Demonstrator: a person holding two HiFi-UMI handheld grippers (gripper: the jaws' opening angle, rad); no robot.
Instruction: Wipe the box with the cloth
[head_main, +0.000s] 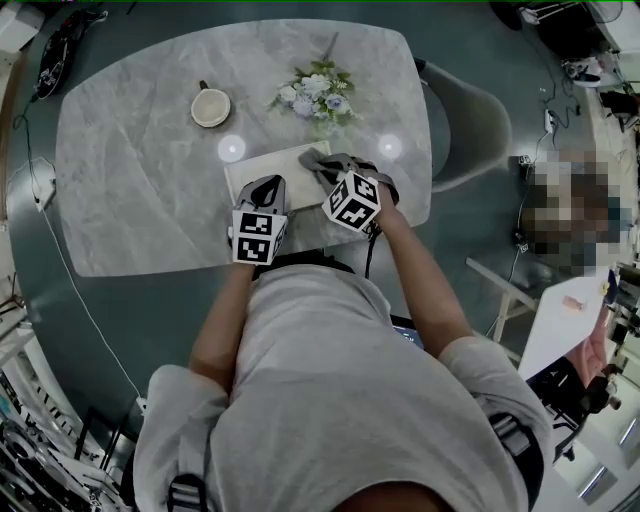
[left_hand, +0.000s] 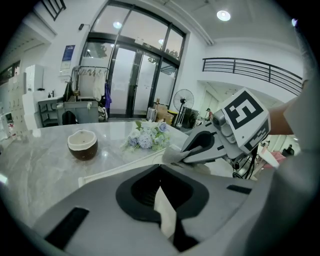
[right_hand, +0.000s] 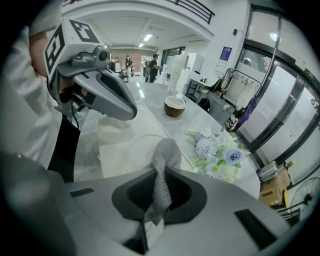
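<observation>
Box (head_main: 255, 163), one, and one cloth (right_hand: 163, 152) pinched by right gripper's (right_hand: 160, 174) fingers (right_hand: 225, 200); left gripper's (left_hand: 160, 169) fingers (left_hand: 95, 200) clenched empty

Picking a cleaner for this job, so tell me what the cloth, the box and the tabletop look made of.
The cloth: grey textile, knitted or waffle-woven; bumpy texture, limp folds.
The box: probably cardboard or thin plastic, matt off-white; flat, plain, no glare.
The tabletop: marble or marble-look slab, polished; grey veining, bright lamp reflections.
</observation>
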